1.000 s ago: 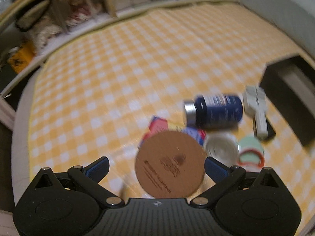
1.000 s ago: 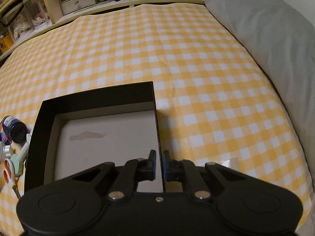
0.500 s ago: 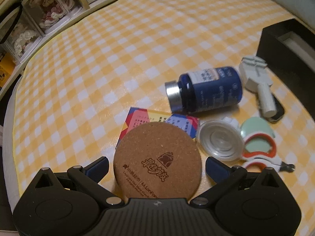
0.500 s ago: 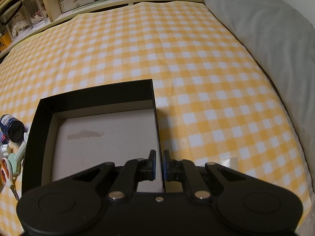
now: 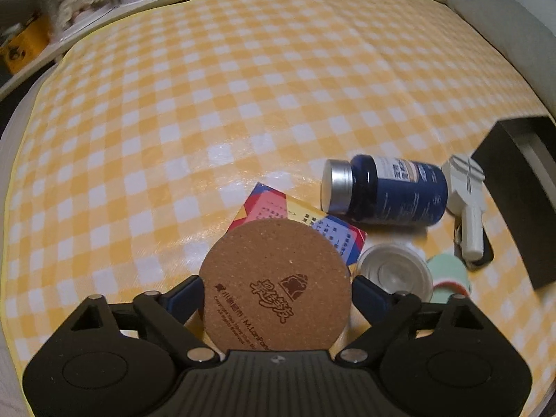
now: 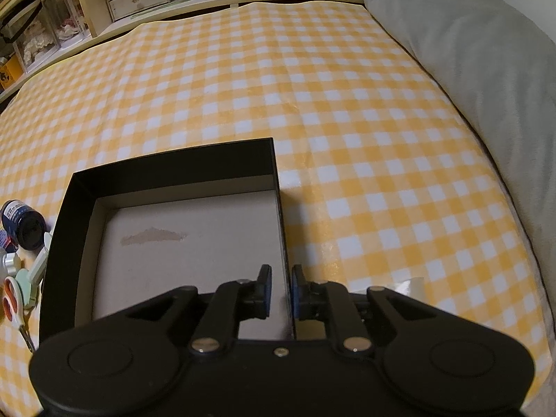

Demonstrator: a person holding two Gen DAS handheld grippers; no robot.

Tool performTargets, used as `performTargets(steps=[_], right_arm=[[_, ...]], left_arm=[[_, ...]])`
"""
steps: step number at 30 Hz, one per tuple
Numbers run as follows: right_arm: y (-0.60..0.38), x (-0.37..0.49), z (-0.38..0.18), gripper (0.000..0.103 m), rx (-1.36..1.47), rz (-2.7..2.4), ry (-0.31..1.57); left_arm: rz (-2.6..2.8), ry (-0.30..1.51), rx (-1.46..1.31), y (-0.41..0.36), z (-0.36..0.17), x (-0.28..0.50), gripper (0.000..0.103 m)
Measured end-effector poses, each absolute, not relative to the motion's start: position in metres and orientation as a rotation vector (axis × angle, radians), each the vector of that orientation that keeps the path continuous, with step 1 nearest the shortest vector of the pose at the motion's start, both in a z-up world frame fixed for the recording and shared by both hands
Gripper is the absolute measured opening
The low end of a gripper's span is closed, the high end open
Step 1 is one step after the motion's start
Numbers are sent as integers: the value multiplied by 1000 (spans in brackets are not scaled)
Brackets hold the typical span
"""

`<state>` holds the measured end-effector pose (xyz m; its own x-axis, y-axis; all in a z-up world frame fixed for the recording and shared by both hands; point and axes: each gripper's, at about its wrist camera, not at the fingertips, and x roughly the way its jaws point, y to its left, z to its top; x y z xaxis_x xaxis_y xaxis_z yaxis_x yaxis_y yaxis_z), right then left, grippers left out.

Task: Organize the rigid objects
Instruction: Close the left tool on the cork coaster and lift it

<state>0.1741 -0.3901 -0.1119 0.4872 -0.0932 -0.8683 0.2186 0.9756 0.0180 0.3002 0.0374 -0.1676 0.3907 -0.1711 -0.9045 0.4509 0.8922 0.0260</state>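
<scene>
The left tongs (image 5: 276,293) are closing around a round cork coaster (image 5: 276,283) printed with a brown logo; its 2 blue pads sit at the disc's left and right edges, and whether they already press on it I cannot tell. The coaster lies over a colourful printed card (image 5: 278,205) on the yellow-and-white checked cloth (image 5: 215,93). To the right are a dark blue bottle (image 5: 389,193) lying on its side (silver cap pointing left), a clear plastic lid (image 5: 394,272), a mint-green ring (image 5: 448,271) and a white handled tool (image 5: 467,205). The right tongs (image 6: 279,292) straddle the right wall of an open black box (image 6: 166,163), jaws narrowly apart and opening, pads just off the wall. Orange-handled scissors (image 6: 12,299) lie left of the box.
</scene>
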Motion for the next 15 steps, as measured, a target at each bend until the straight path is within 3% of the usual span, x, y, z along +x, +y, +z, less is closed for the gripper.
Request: performTargets(steps=[4, 6, 9, 11, 15], right_arm=[[-389, 175, -112, 13, 134, -191, 1045], [-390, 174, -112, 13, 131, -190, 1046], [-390, 174, -112, 13, 133, -190, 1045], [-390, 175, -112, 13, 135, -190, 1045], [-389, 174, -112, 13, 135, -190, 1045]], left_arm=[[-376, 1102, 243, 38, -158, 300, 70], [-344, 1098, 219, 41, -153, 299, 68], [-313, 1097, 200, 47, -151, 294, 77], [-296, 1098, 197, 49, -153, 294, 94], [-236, 1095, 189, 61, -154, 295, 101]])
